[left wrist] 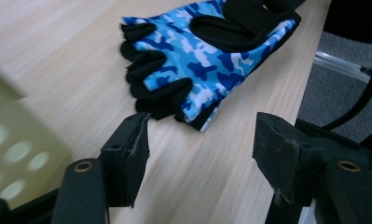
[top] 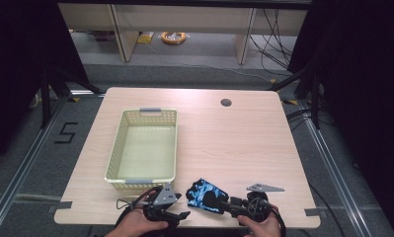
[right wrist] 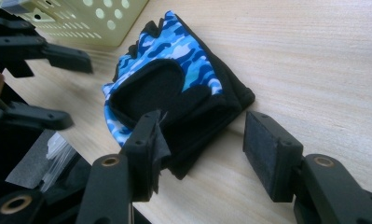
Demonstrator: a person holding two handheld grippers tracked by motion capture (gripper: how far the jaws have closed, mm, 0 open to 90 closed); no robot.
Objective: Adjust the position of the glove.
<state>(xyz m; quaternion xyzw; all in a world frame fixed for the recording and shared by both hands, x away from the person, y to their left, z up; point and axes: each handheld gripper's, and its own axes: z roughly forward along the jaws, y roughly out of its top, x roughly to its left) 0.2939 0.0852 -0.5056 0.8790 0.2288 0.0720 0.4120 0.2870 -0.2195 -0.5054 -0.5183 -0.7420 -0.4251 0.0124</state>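
Item: fingerless glove (top: 206,194), blue camouflage with black palm pad and finger hems. It lies flat on the tabletop (top: 234,143) at the near edge, between the two grippers and just right of the yellow perforated basket (top: 144,146), which stands empty.

Left gripper (left wrist: 200,140): released, with bare wood between the jaws; the glove's finger hems sit just ahead of them.

Right gripper (right wrist: 200,144): jaws parted and straddling the cuff end, one jaw over the black fabric, pads not yet pressing.

Risk, judged: a shallow bite on the thin cuff could slip, or drag the glove off the near edge of the tabletop. A close from the left could catch only a finger hem, leaving the glove dangling and liable to snag the basket rim.

View notes: the high view gives the glove's place relative to the basket. The left gripper view shows the finger hems, and the right gripper view shows the cuff and the palm pad.
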